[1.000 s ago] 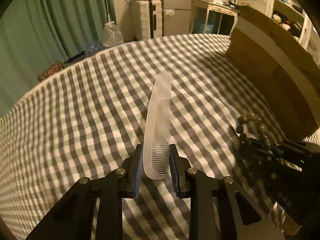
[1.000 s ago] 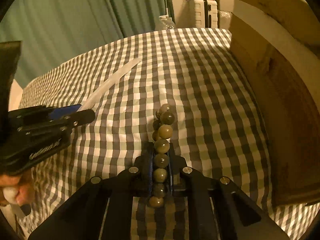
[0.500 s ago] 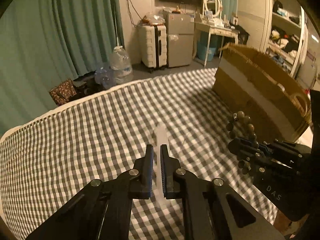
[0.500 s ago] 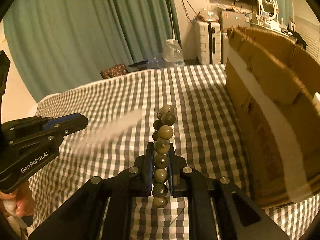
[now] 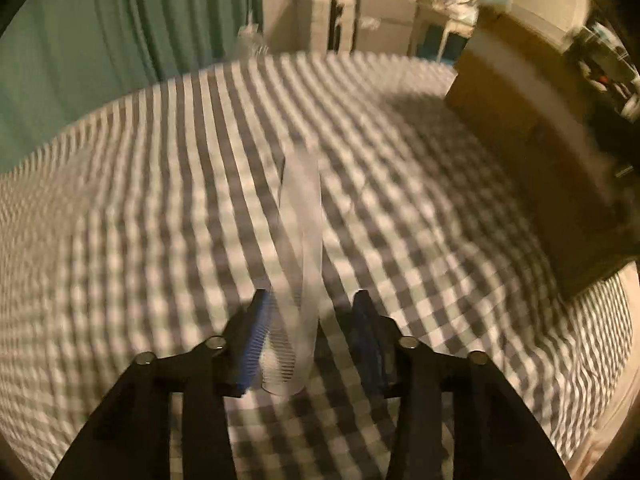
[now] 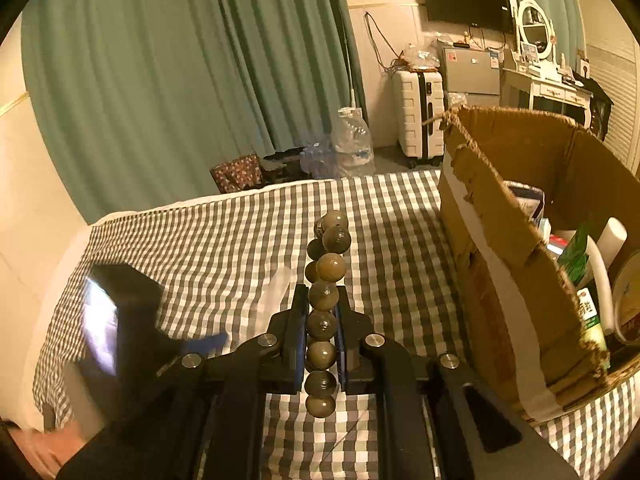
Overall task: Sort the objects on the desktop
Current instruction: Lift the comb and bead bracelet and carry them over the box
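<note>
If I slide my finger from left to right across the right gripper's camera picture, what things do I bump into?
The left gripper, blurry, then the clear comb, the bead bracelet held in the right gripper, and last the cardboard box with bottles inside.

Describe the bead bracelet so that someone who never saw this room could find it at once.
Look at the bed with the checked cloth, left of the open cardboard box. Above the cloth, the right gripper is shut on the bead bracelet. It is a string of round, glossy olive-brown beads, unlike the flat, translucent comb.
</note>
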Motion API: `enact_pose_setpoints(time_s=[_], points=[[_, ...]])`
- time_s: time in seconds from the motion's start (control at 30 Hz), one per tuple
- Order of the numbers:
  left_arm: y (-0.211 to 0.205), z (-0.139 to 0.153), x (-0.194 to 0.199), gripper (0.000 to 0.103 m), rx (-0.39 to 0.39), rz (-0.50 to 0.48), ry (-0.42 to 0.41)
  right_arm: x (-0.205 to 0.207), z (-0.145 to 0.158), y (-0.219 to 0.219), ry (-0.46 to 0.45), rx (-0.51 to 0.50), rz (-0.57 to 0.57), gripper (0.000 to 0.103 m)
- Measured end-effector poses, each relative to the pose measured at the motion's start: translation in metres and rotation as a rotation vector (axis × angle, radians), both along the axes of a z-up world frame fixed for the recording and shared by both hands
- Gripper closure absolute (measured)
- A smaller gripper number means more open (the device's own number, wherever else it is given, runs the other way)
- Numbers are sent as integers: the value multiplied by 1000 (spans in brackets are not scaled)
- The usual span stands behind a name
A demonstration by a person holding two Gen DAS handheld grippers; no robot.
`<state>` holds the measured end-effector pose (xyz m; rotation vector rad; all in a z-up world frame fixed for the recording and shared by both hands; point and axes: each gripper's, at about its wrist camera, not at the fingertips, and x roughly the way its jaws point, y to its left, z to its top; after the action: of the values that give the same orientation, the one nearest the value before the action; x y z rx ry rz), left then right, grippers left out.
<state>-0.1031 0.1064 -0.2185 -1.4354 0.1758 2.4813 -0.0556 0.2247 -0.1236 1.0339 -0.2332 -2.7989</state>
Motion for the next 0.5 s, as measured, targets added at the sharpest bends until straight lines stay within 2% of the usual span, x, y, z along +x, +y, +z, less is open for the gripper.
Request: enact_pose_setpoints(time_s=[0.03, 0.07, 0.13, 0.2, 0.23, 0.33, 0.4, 0.5], points=[[2, -3, 0, 40, -10, 6, 21, 5, 0, 1, 3, 2, 0, 92], [3, -5, 1, 34, -13, 12, 37, 4, 1, 3, 6, 6, -2, 92], [5, -9, 4, 29, 1, 17, 57, 3, 4, 9, 11, 9, -10, 92], [6, -12, 4, 28, 9, 19, 62, 1, 8, 17, 14, -4, -24, 92], [5, -12, 4, 29, 14, 12, 63, 0, 12, 20, 20, -7, -28, 92], [-4, -7, 5, 77, 26, 31, 65, 7, 21, 25, 43, 3, -40, 92], [-15, -5, 7, 78, 70, 50, 34, 11, 28, 27, 56, 4, -49, 92], [-22, 7, 14, 78, 69, 50, 50, 15, 37, 35, 76, -11, -78, 92]])
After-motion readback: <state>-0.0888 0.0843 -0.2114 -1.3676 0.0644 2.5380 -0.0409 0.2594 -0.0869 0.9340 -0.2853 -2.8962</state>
